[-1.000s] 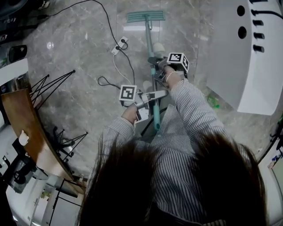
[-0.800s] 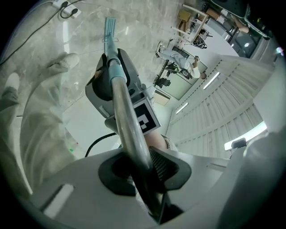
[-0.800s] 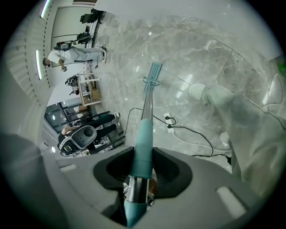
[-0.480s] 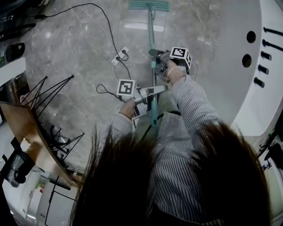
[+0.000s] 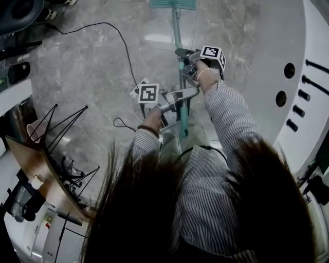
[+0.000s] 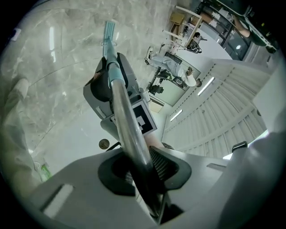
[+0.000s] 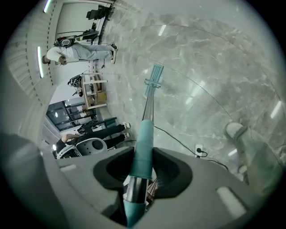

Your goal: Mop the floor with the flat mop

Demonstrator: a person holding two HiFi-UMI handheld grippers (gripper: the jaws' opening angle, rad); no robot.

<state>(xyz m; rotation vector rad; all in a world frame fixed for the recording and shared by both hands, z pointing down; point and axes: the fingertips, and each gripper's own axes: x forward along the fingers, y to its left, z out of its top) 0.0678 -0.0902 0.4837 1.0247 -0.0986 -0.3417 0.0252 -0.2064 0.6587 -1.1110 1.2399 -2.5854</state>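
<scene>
The flat mop has a teal head point(image 5: 174, 4) on the grey marble floor at the top edge of the head view, and its handle point(image 5: 177, 31) runs down toward me. My right gripper point(image 5: 181, 56) is shut on the handle's teal grip point(image 7: 144, 143). My left gripper point(image 5: 181, 95) is shut on the metal shaft point(image 6: 129, 134) lower down, close to the body. In the left gripper view the right gripper point(image 6: 100, 87) sits ahead on the handle, with the mop head point(image 6: 109, 30) far off. The right gripper view shows the mop head point(image 7: 154, 75) flat on the floor.
A white power strip point(image 5: 136, 88) with a black cable point(image 5: 121, 36) lies on the floor just left of the left gripper. A black wire-legged stand point(image 5: 59, 120) and a wooden tabletop point(image 5: 43, 172) are at the left. A white curved wall point(image 5: 303, 72) closes the right side.
The mop head has slid farther away, up to the frame's top edge. The power strip now lies closer to the left gripper. Both grippers kept their hold on the handle.
</scene>
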